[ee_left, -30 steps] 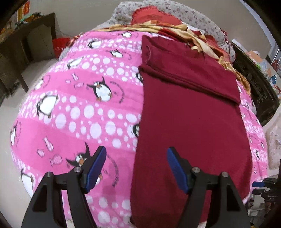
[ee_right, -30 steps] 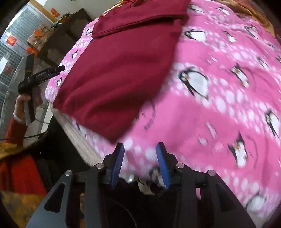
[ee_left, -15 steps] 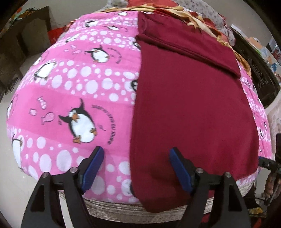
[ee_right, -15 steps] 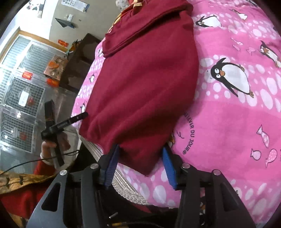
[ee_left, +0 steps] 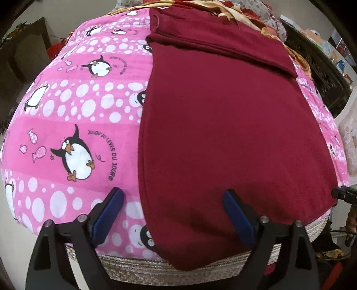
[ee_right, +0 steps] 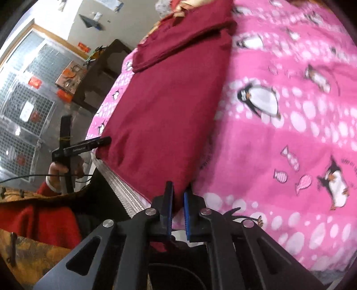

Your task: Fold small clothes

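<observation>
A maroon garment [ee_left: 223, 122] lies flat on a pink penguin blanket [ee_left: 78, 111], its far end folded over into a band. Its near hem hangs over the bed's edge. My left gripper [ee_left: 171, 196] hovers over the near left corner, the jaws still opening wide; cloth lies between the blue pads [ee_left: 107, 214], which do not press it. In the right wrist view my right gripper [ee_right: 178, 187] is shut on the other near corner of the maroon garment [ee_right: 167, 100]. There the left gripper [ee_right: 82, 147] shows at the garment's far corner, held in a hand.
The woven mattress edge [ee_left: 156, 270] runs just under the hem. Pillows and patterned cloth [ee_left: 256, 20] pile up at the bed's far end. Dark wooden furniture [ee_left: 22, 60] stands left, a dark carved frame [ee_left: 323, 73] right. Wire cages [ee_right: 22, 100] and a red sleeve [ee_right: 44, 218] are beside the bed.
The left gripper sank toward the garment's near edge and its jaws spread wider. The right gripper slid onto the garment's corner and closed on it.
</observation>
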`<action>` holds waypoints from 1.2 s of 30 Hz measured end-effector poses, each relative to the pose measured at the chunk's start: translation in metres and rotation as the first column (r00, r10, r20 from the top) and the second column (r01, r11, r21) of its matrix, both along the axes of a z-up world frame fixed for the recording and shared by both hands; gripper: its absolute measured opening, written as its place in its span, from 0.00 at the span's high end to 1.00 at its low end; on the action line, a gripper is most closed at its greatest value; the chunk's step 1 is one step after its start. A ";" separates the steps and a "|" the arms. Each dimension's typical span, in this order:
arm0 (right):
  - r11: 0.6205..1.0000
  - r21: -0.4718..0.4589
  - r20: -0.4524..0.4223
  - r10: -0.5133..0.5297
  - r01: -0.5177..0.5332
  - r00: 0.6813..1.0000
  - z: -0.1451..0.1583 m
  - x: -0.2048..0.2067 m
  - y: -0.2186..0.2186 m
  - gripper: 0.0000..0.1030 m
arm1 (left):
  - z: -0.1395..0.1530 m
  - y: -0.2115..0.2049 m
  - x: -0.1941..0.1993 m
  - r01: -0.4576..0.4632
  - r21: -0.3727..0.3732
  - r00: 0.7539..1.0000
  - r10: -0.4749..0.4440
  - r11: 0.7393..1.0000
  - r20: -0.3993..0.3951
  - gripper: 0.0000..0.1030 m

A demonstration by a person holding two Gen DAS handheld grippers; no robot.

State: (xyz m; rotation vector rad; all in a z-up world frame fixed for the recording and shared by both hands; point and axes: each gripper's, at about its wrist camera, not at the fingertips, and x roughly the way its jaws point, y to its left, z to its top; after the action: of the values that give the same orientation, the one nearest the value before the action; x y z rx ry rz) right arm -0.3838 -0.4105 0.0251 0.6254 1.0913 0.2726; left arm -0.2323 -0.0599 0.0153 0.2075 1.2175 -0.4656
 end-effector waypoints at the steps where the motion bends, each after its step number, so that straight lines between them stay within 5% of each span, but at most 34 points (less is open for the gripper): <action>1: 1.000 0.014 -0.001 -0.008 0.008 1.000 -0.004 0.004 0.001 0.75 | 0.000 -0.002 -0.001 0.002 0.010 1.000 -0.002 1.000 0.003 0.08; 3: 0.998 0.057 0.005 -0.016 0.016 1.000 -0.007 0.007 -0.001 0.65 | -0.001 -0.006 -0.003 0.010 0.010 1.000 -0.010 1.000 -0.005 0.08; 6: 0.997 0.083 0.009 -0.012 0.011 1.000 -0.009 0.013 0.000 0.64 | -0.002 -0.007 -0.005 0.013 0.009 1.000 -0.013 1.000 -0.003 0.08; 8: 0.996 0.086 0.010 -0.017 0.016 1.000 -0.011 0.017 0.001 0.64 | 0.000 -0.007 -0.005 0.006 0.006 1.000 -0.006 1.000 -0.002 0.20; 12: 0.997 0.073 0.032 0.019 -0.021 0.999 -0.004 0.023 0.010 0.74 | 0.007 -0.008 -0.003 0.013 -0.045 0.999 -0.015 0.999 -0.037 0.78; 13: 0.995 0.093 0.048 0.027 -0.032 0.998 -0.001 0.025 0.010 0.75 | 0.008 -0.006 -0.001 0.019 -0.069 0.998 -0.023 0.997 -0.062 0.85; 18: 0.992 0.116 0.143 0.026 -0.043 0.989 0.028 0.046 0.005 0.77 | 0.032 -0.002 0.013 0.049 -0.173 0.995 -0.064 0.984 -0.079 0.88; 25: 0.998 0.061 0.245 -0.009 -0.006 0.970 0.059 0.087 -0.012 0.77 | 0.075 -0.006 0.064 0.014 -0.267 1.000 -0.007 0.964 0.027 0.88; 36: 0.987 -0.041 0.288 -0.138 0.156 0.947 0.073 0.156 -0.057 0.77 | 0.084 -0.072 0.133 0.000 -0.165 0.976 0.036 0.986 0.213 0.88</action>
State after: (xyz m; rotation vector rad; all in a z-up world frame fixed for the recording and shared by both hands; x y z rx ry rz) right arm -0.2276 -0.4670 0.0984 0.5870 0.7688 0.1903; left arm -0.0989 -0.1321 0.0992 0.1022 0.9629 -0.5115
